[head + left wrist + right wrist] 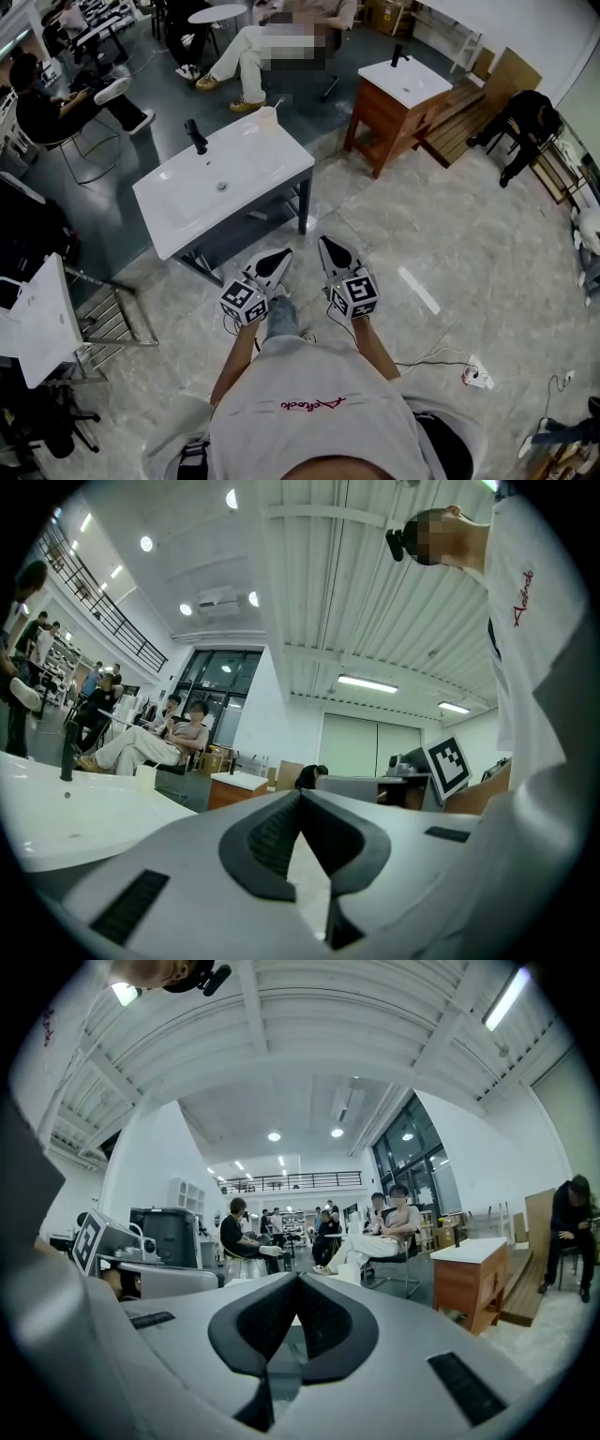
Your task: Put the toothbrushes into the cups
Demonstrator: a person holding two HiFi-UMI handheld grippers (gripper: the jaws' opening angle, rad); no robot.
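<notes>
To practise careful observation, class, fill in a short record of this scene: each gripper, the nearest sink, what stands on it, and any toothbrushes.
Left gripper: jaws together, nothing between them
Right gripper: jaws together, nothing between them
Nearest sink: white sink, ahead of both grippers, untouched
On it: black tap; pale cup at the far corner
Toothbrushes: none visible in any view
</notes>
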